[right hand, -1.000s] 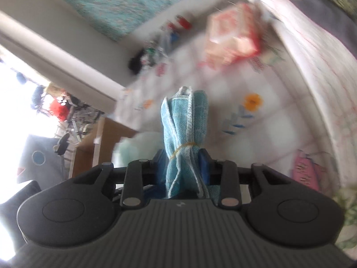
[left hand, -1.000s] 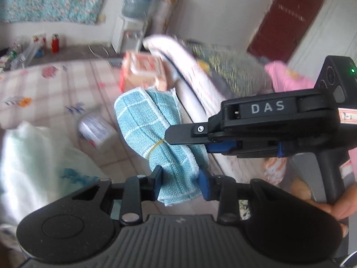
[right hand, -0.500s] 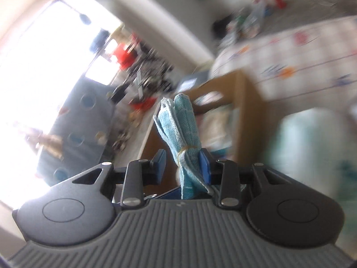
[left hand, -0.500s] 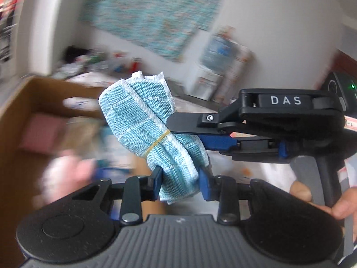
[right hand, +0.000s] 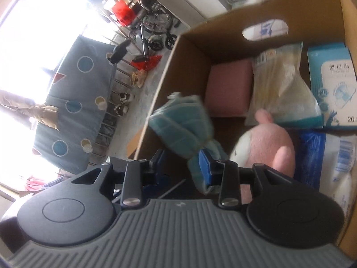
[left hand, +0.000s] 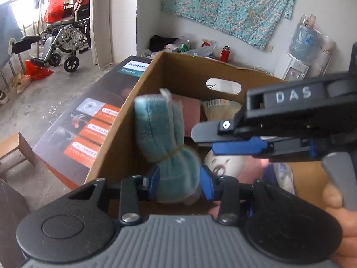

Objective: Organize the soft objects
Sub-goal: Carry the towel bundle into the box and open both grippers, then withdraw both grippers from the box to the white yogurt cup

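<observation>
The blue cloth bundle tied with a yellow rubber band (left hand: 166,143) hangs over the open brown cardboard box (left hand: 185,76). The left gripper (left hand: 179,184) has just been opening, with the bundle between its fingers. The right gripper (right hand: 183,167) is open, with the bundle against one finger only.

Box mouth: cardboard box (right hand: 194,44) stands open on top, way in from above.
Left half of floor: bare brown bottom shows in centre frame of the right wrist view, the one gap.
Back wall: pink block (right hand: 228,89) and crinkly packet (right hand: 279,84) fill it.
Right side: blue-white carton (right hand: 332,82), wrapped rolls (right hand: 339,156) and pink plush toy (right hand: 267,147) crowd it.
Near wall: left rim (left hand: 125,120) rises just beside the blue towel bundle (left hand: 165,138).
Above the plush: right gripper (left hand: 200,134) bars the right of the left wrist view.
</observation>
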`<state>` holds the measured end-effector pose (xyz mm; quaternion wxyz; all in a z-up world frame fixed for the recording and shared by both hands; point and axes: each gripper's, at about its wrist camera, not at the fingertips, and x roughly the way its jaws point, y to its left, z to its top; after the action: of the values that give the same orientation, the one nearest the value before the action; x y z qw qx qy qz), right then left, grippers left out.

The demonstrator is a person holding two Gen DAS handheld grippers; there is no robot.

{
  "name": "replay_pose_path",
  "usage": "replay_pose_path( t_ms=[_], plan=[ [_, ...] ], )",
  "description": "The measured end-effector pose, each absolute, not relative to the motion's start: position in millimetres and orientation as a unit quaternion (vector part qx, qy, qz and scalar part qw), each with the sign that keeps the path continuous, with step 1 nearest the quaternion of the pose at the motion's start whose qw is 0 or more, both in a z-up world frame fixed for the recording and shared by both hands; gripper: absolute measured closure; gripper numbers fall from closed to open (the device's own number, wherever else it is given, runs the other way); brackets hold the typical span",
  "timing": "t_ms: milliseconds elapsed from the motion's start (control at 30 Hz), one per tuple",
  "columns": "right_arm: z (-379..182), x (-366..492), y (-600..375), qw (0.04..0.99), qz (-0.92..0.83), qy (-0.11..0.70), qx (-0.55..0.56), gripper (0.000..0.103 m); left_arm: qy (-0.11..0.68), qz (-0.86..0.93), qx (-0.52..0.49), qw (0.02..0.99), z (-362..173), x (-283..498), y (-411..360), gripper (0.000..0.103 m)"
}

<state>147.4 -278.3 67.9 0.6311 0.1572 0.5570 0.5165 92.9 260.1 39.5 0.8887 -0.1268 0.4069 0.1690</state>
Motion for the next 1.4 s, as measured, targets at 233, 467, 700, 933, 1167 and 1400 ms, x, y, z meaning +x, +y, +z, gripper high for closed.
replay_pose_path(
  t_ms=[233, 467, 700, 933, 1167, 1400],
  plan=[
    [68.3, 146.8, -290.0, 0.628, 0.519, 0.559, 0.153, 0.069, 0.407, 0.164, -0.123, 0.89, 41.4, 83.2, 262.4, 0.057],
    [75.3, 148.9, -302.7, 0.627, 0.526, 0.549, 0.171, 0.067, 0.418, 0.157, -0.105, 0.889, 32.4, 86.3, 259.8, 0.057],
    [86.9, 146.7, -334.7, 0.635, 0.529, 0.532, 0.184, 0.062, 0.489, 0.143, -0.093, 0.855, 10.0, 106.4, 270.1, 0.073],
    [94.0, 148.8, -363.7, 0.655, 0.523, 0.512, 0.187, 0.058, 0.474, 0.161, -0.092, 0.861, 25.0, 84.6, 274.5, 0.068],
    [105.0, 139.2, -408.6, 0.674, 0.522, 0.481, 0.205, 0.049, 0.417, 0.135, -0.102, 0.893, 54.5, 57.5, 246.0, 0.036],
    [124.3, 141.5, -463.4, 0.715, 0.5, 0.441, 0.209, 0.044, 0.359, 0.044, -0.126, 0.924, 86.0, 66.5, 192.1, 0.028]
  ],
)
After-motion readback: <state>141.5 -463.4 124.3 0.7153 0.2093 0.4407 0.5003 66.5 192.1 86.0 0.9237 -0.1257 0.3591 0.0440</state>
